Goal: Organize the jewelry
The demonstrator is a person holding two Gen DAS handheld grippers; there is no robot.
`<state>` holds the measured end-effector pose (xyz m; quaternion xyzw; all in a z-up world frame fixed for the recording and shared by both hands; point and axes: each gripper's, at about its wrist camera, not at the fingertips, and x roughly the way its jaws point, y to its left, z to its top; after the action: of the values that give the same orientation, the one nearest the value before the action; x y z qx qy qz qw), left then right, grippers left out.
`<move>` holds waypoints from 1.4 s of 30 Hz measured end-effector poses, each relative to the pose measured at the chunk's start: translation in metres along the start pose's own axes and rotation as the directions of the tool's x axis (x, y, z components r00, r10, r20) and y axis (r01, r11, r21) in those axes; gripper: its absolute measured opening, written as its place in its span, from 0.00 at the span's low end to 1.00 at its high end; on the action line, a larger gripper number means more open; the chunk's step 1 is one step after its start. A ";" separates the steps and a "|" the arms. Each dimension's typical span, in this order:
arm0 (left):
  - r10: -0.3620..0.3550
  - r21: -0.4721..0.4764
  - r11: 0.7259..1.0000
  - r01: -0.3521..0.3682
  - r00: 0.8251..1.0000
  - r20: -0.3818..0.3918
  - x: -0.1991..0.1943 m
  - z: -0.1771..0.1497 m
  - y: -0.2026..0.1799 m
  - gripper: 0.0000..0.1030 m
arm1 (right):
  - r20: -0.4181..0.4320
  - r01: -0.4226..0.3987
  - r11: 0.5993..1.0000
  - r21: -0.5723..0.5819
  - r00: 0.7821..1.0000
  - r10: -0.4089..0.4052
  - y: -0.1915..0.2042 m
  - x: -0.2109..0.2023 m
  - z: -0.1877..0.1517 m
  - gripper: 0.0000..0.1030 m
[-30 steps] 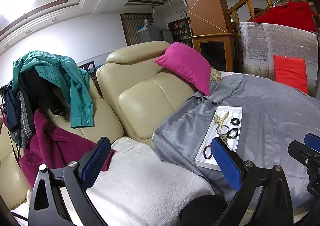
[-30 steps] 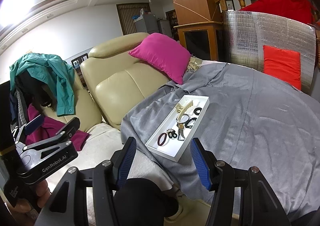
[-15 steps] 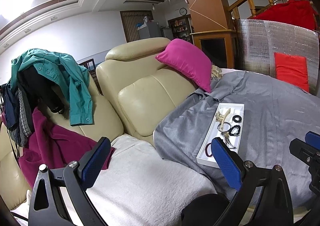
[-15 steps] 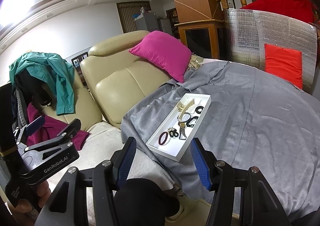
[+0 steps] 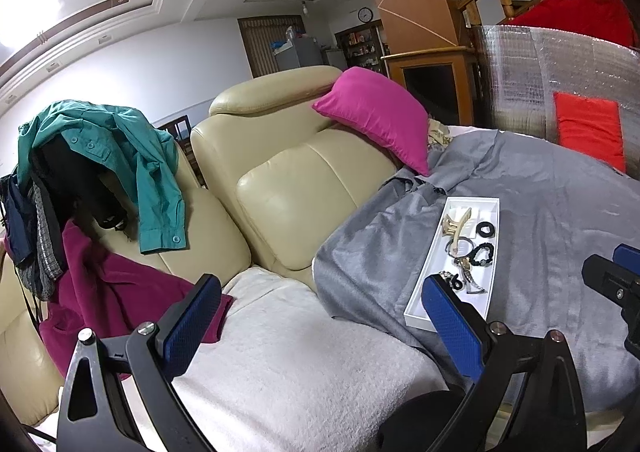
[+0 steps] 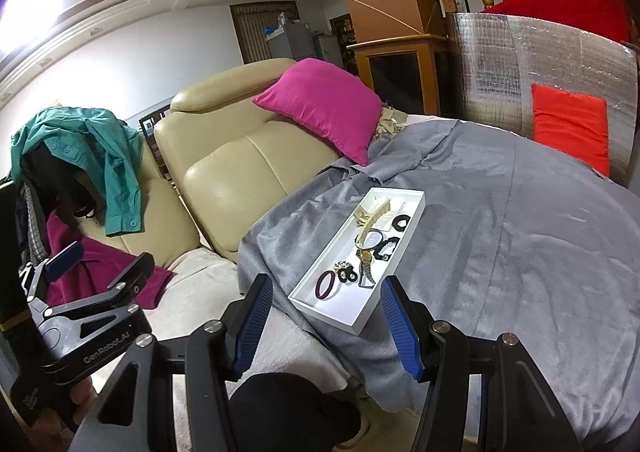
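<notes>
Blue-padded right gripper (image 6: 326,318), jaws apart, empty, just short of white tray (image 6: 394,196); left gripper (image 5: 320,316) likewise open, empty; tray on grey blanket (image 6: 520,232), holding hair claw (image 6: 370,214), bands, watch (image 6: 365,262); beige sofa (image 6: 240,164) beyond

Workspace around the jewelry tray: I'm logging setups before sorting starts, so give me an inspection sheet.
Surface: grey blanket spread flat.
Job's things: white tray on the blanket, holding a beige hair claw, black hair ties, a watch and a dark red ring.
Clutter: clothes heaped on the sofa.
Grippers: left gripper and right gripper open, empty.
Cables: nothing seen.
Surroundings: pink cushion, foil panel.
</notes>
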<state>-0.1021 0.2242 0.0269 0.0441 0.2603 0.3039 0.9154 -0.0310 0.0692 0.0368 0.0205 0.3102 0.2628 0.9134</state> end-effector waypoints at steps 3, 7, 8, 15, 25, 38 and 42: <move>0.000 -0.001 1.000 0.000 1.000 -0.017 0.010 0.001 -0.002 0.97 | -0.012 0.002 1.000 0.006 1.000 -0.002 -0.003 0.010 0.002 0.59; -0.003 0.001 1.000 0.003 0.999 -0.040 0.025 0.003 -0.007 0.97 | -0.031 0.007 1.000 0.006 1.000 -0.006 -0.007 0.023 0.006 0.59; -0.005 0.002 1.000 0.005 0.999 -0.044 0.028 0.004 -0.009 0.97 | -0.036 0.009 1.000 0.007 0.999 -0.008 -0.008 0.026 0.007 0.59; -0.017 0.005 1.000 0.018 0.997 -0.073 0.051 0.013 -0.018 0.97 | -0.059 0.025 0.999 0.021 0.998 -0.023 -0.017 0.046 0.018 0.59; -0.016 -0.002 1.000 0.016 0.994 -0.107 0.078 0.021 -0.025 0.97 | -0.082 0.039 0.999 0.025 0.996 -0.037 -0.024 0.068 0.029 0.59; 0.005 -0.017 1.000 -0.007 0.991 -0.135 0.094 0.022 -0.022 0.97 | -0.104 0.020 1.000 0.017 0.994 -0.018 -0.023 0.088 0.034 0.59; 0.008 -0.013 1.000 -0.009 0.990 -0.138 0.094 0.023 -0.023 0.97 | -0.105 0.016 1.000 0.021 0.994 -0.013 -0.025 0.089 0.034 0.59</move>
<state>-0.0142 0.2618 -0.0014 0.0178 0.3207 0.3119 0.8942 0.0596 0.0956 0.0100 0.0146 0.3605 0.2534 0.8975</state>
